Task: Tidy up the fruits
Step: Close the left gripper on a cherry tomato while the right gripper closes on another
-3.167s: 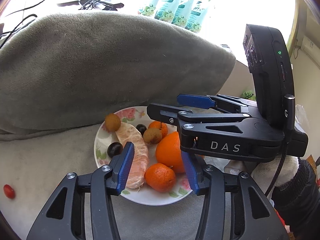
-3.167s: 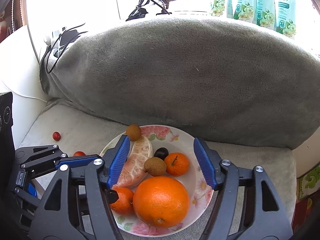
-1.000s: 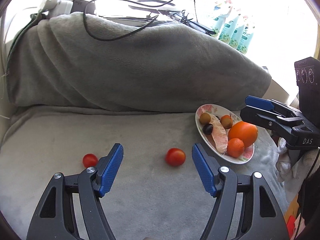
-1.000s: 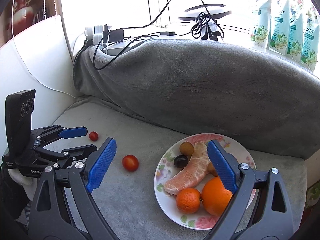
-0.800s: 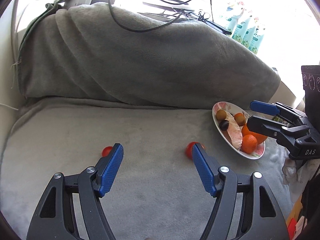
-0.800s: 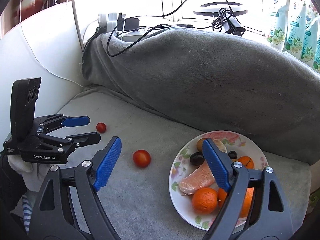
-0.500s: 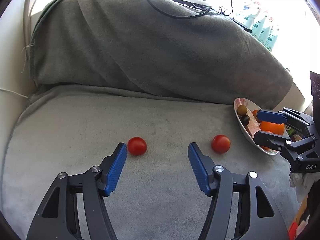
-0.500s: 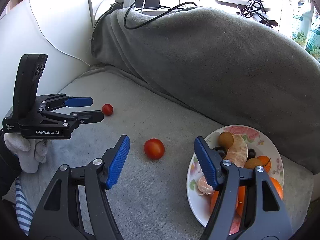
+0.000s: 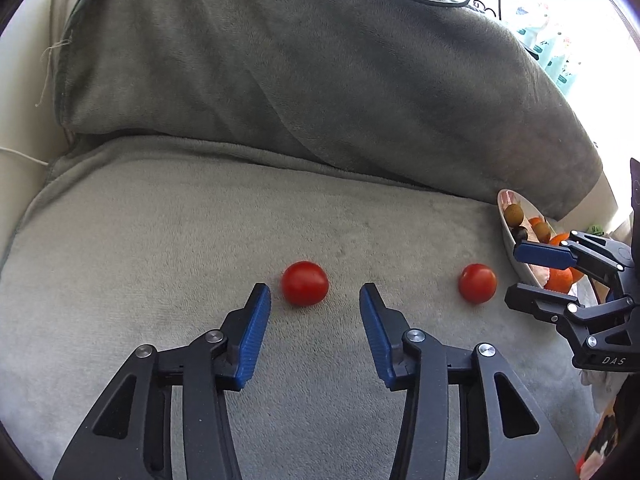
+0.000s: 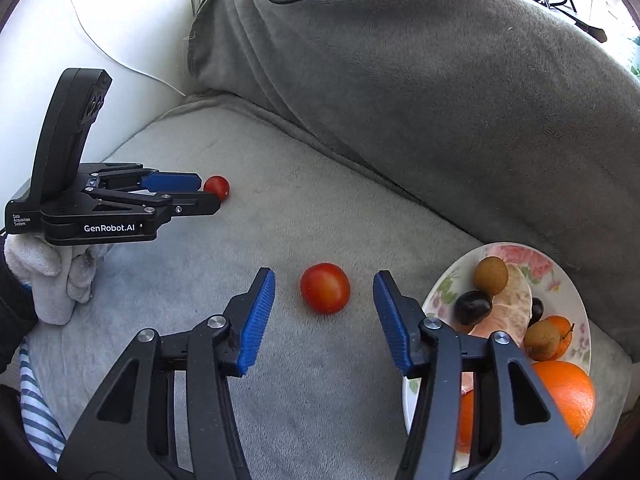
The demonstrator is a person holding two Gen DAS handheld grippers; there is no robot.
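Observation:
Two red cherry tomatoes lie on the grey cushion. My left gripper (image 9: 314, 300) is open, with the left tomato (image 9: 305, 283) just ahead, between its blue fingertips. The left gripper also shows in the right wrist view (image 10: 200, 192), next to that tomato (image 10: 217, 186). My right gripper (image 10: 324, 282) is open, with the right tomato (image 10: 325, 288) between its fingertips. That tomato (image 9: 477, 283) and the right gripper (image 9: 520, 276) also show in the left wrist view. A floral plate (image 10: 448, 284) at the right holds oranges, a peeled citrus piece, small brown fruits and dark grapes.
A thick grey blanket (image 9: 320, 80) is heaped along the back of the cushion, with black cables on top. A white wall (image 10: 100, 20) bounds the left side. The plate (image 9: 505, 232) sits at the cushion's right end, near its edge.
Both grippers have swung left from the plate and come down low toward the cushion. Each now has a tomato between its open fingertips. Both tomatoes look closer and larger.

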